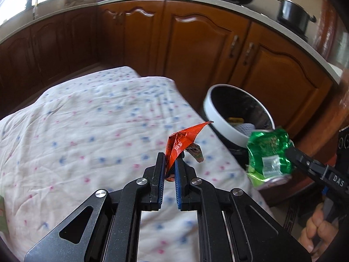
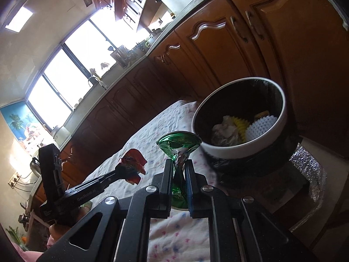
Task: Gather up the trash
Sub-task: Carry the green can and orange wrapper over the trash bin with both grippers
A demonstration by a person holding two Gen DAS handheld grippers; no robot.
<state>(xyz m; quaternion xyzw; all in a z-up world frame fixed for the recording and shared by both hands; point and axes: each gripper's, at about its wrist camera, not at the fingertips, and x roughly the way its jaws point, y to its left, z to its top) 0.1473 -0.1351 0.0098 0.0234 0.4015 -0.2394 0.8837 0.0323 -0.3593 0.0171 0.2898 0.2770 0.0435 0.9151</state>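
Observation:
My left gripper [image 1: 169, 160] is shut on an orange-red snack wrapper [image 1: 185, 138], held above the cloth-covered table [image 1: 87, 131]. My right gripper [image 2: 180, 163] is shut on a crumpled green foil wrapper [image 2: 177, 142], held just short of the round trash bin with a white rim [image 2: 240, 118]. In the left wrist view the green wrapper [image 1: 269, 155] hangs beside the bin [image 1: 237, 113], which stands off the table's right edge. In the right wrist view the left gripper [image 2: 124, 172] with the orange wrapper [image 2: 133, 163] sits to the left. The bin holds paper and yellow and white pieces.
Wooden kitchen cabinets [image 1: 196, 43] run behind the table and bin, with a countertop [image 1: 250, 11] carrying a pan and a pot [image 1: 293, 13]. A shiny mat [image 2: 309, 174] lies on the floor by the bin. The table cloth is white with blue and pink dots.

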